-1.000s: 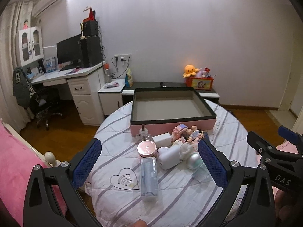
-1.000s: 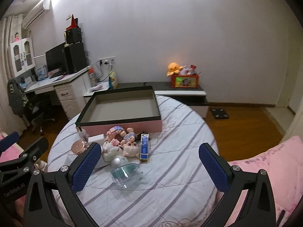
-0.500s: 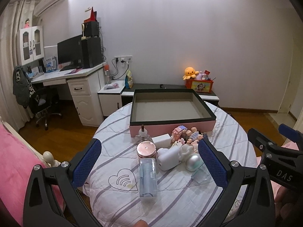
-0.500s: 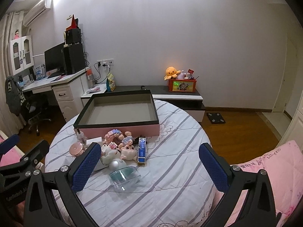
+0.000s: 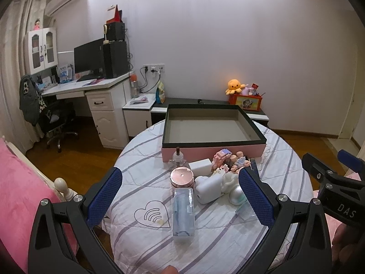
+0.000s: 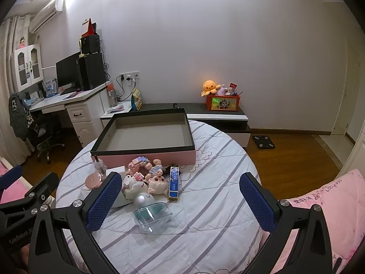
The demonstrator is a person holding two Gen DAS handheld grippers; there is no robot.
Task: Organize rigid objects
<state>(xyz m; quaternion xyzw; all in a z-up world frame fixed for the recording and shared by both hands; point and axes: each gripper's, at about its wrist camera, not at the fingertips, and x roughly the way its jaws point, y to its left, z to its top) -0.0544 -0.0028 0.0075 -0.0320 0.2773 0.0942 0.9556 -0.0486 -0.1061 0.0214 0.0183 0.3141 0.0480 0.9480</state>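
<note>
- While the small things lie heaped on the striped cloth of the round bench (image 5: 141,150), the box (image 5: 213,126) behind them stands open, only its bare floor showing.
- Nearest the box are a little bottle (image 5: 176,158), a white block (image 5: 200,166) and a cluster of pink figurines (image 5: 229,159).
- Next come a pink round lid (image 5: 182,177), a white device (image 5: 208,188) and a pale dome (image 5: 237,195).
- A clear case (image 5: 183,214) lies lengthwise at the front, beside a heart print on the cloth.
- From the right wrist, a blue stick (image 6: 174,183) lies just right of the figurines, and a clear cup (image 6: 152,213) lies tipped on its side in front.
- Left gripper (image 5: 180,199) hangs above the heap, spread wide, gripping nothing.
- Right gripper (image 6: 180,202) is also spread wide and bare, over the bench to the right of the heap.
- Beyond stand a desk (image 5: 91,89) and a low cabinet with an orange plush (image 5: 235,86).
</note>
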